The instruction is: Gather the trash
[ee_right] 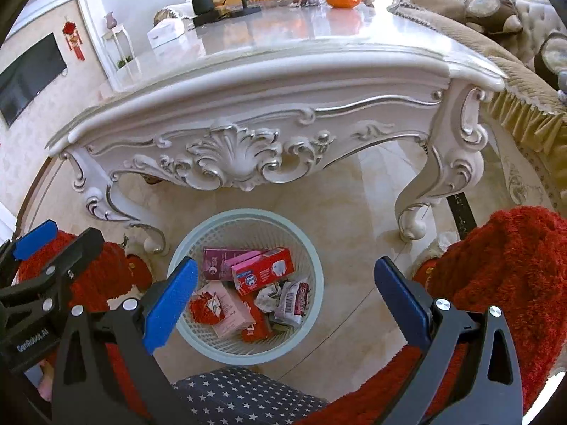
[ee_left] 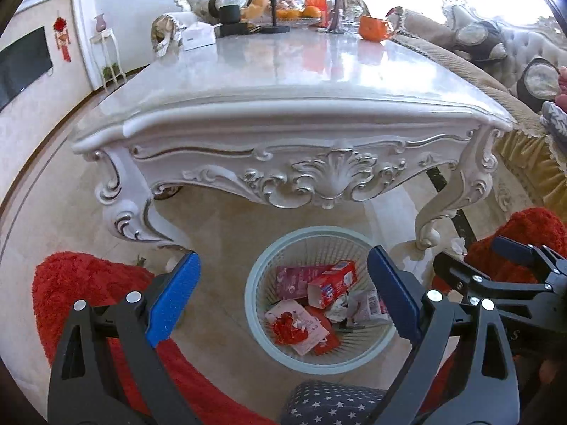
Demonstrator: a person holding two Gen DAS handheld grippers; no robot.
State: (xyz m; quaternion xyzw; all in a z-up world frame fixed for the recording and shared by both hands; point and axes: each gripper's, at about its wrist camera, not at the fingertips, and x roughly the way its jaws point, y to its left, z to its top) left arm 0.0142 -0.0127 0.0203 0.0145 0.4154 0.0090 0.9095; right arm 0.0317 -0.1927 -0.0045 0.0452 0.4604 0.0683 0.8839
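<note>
On the tiled floor (ee_left: 219, 233) before the counter (ee_left: 283, 81), a bin (ee_left: 255, 304) of trash (ee_right: 264, 271) is seen; both the left claw (ee_left: 283, 295) and right claw (ee_right: 287, 299) are held spread, empty.

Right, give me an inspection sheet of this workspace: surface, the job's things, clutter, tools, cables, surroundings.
Surface: white carved table, glossy top, near half bare.
Job's things: pale round basket on the floor in front of the table, holding a red carton, a pink box, crumpled wrappers.
Clutter: far end of the tabletop has an orange cup, fruit plate, white box.
Tools: left tool open, empty, above the basket; right tool open, empty, above the basket.
Cables: nothing seen.
Surroundings: red shaggy rug, star-patterned cloth at the bottom edge, sofa, wall TV.
</note>
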